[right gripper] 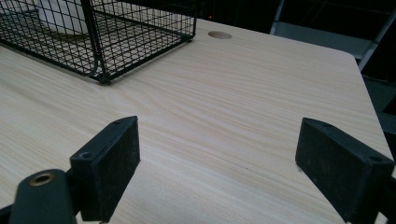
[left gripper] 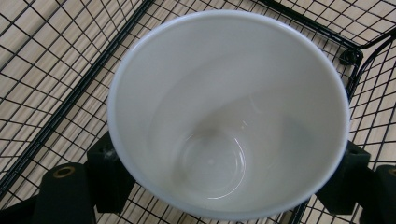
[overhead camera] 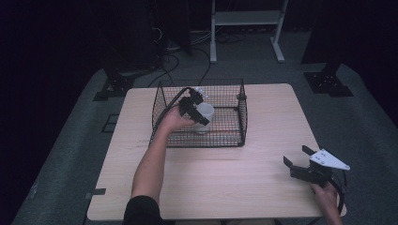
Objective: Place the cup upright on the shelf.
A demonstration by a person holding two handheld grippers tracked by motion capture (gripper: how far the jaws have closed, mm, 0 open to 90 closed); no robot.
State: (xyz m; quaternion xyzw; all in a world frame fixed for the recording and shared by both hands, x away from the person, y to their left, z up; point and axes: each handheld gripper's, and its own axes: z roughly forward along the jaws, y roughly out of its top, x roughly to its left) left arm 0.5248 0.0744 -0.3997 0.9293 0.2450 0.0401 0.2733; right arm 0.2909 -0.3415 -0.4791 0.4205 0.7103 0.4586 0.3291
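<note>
— Where's the cup?

— The white, smooth-walled, empty cup (overhead camera: 205, 112) sits upright inside the black wire-mesh basket (overhead camera: 237, 136), toward its left half, on the pale wooden table (overhead camera: 244, 183).

— What has hold of it?

— The left gripper (overhead camera: 196, 108) reaches in over the basket's rim; its jaws press the cup's two opposite sides.

— And the other one?

— The right gripper (overhead camera: 296, 158) hovers over the table's near right corner, jaws spread wide, holding nothing, well apart from the basket.
</note>
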